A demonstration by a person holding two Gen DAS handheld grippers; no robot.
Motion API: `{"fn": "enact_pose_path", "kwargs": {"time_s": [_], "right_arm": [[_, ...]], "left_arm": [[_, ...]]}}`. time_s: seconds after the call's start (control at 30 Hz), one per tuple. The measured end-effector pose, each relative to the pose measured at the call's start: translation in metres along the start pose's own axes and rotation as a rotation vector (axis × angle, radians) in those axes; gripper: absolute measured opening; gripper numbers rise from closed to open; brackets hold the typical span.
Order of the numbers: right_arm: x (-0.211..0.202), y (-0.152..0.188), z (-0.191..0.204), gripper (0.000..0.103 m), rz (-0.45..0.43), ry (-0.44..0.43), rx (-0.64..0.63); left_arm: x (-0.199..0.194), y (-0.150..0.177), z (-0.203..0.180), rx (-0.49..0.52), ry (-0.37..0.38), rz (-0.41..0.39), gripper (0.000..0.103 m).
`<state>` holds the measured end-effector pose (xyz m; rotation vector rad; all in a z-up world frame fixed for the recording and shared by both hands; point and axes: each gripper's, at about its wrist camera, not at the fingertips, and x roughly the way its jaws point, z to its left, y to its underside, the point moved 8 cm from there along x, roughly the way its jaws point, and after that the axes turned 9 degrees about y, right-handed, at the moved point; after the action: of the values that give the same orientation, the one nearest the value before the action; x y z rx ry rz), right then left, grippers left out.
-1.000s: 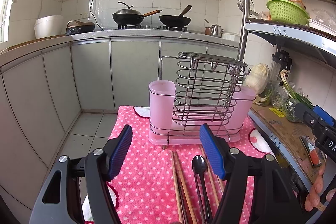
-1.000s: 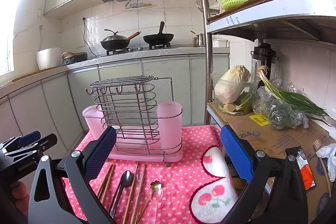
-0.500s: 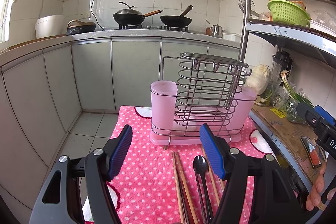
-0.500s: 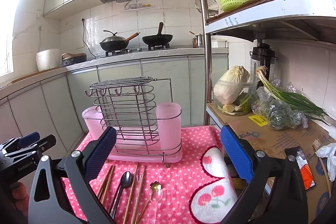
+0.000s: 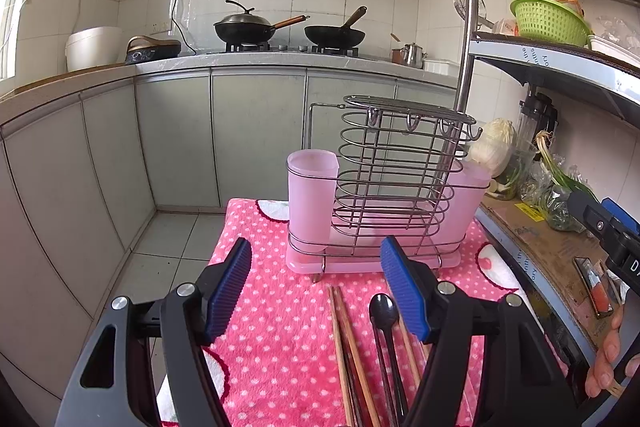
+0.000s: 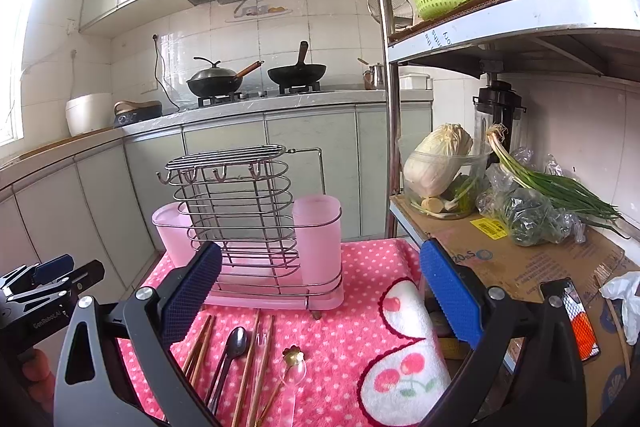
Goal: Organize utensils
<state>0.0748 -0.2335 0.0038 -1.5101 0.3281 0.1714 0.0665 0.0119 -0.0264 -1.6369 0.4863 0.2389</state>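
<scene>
While the left tool (image 5: 316,291) gapes empty, brown chopsticks (image 5: 352,355) and a black spoon (image 5: 383,311) lie on the pink dotted cloth (image 5: 280,327) between its fingers, before the rack (image 5: 384,195). Right view: the right tool (image 6: 320,291) gapes empty above the same utensils and a gold-handled spoon (image 6: 294,363); "GenRobot.AI" marks the left tool.

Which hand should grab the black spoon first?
Probably the left gripper: the black spoon lies just beside its right fingertip. The right gripper is open too, but centred further right.

Left gripper (image 5: 316,291): jaws spread wide, holding nothing. Right gripper (image 6: 320,295): likewise agape, empty, level.
</scene>
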Motion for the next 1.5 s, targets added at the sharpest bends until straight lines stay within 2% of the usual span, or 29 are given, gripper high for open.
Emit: {"fn": "enact_pose_path", "kwargs": {"time_s": [0.23,0.33,0.43,0.47,0.57,0.6,0.63,0.67,0.7,0.73,0.77,0.97,1.13,1.33,1.4,1.5], "right_arm": [[0.008,0.007,-0.003,0.1,0.061,-0.007,-0.002],[0.016,0.016,-0.005,0.1,0.123,-0.033,0.01],[0.028,0.033,-0.006,0.1,0.229,-0.076,0.026],[0.032,0.038,-0.007,0.098,0.264,-0.091,0.032],[0.042,0.055,-0.008,0.083,0.357,-0.125,0.054],[0.046,0.062,-0.009,0.074,0.39,-0.138,0.063],[0.05,0.069,-0.008,0.071,0.425,-0.151,0.074],[0.052,0.075,-0.009,0.065,0.457,-0.163,0.088],[0.056,0.081,-0.009,0.06,0.493,-0.181,0.108],[0.059,0.088,-0.008,0.058,0.528,-0.203,0.127],[0.061,0.094,-0.007,0.056,0.557,-0.22,0.142],[0.072,0.112,-0.003,0.052,0.645,-0.267,0.173],[0.081,0.116,-0.006,0.052,0.712,-0.299,0.213],[0.091,0.122,-0.005,0.047,0.758,-0.32,0.249],[0.093,0.123,-0.003,0.046,0.767,-0.326,0.251],[0.095,0.127,0.002,0.036,0.79,-0.333,0.248]], "left_arm": [[0.006,0.001,0.007,-0.041,0.041,0.053,0.071],[0.013,0.005,0.012,-0.074,0.073,0.102,0.072],[0.023,0.014,0.019,-0.125,0.101,0.179,0.073],[0.027,0.017,0.02,-0.143,0.114,0.211,0.073],[0.043,0.029,0.024,-0.196,0.16,0.319,0.073],[0.049,0.034,0.025,-0.207,0.171,0.359,0.069],[0.055,0.039,0.024,-0.214,0.183,0.401,0.059],[0.062,0.044,0.023,-0.211,0.19,0.443,0.055],[0.068,0.05,0.021,-0.207,0.194,0.486,0.045],[0.074,0.055,0.02,-0.203,0.197,0.519,0.037],[0.081,0.06,0.017,-0.196,0.198,0.551,0.035],[0.126,0.081,0.011,-0.216,0.184,0.692,0.031],[0.163,0.096,0.013,-0.208,0.145,0.779,0.016],[0.185,0.113,0.015,-0.215,0.117,0.82,0.014],[0.189,0.116,0.016,-0.246,0.132,0.828,0.014],[0.199,0.119,0.02,-0.284,0.144,0.833,0.012]]}}
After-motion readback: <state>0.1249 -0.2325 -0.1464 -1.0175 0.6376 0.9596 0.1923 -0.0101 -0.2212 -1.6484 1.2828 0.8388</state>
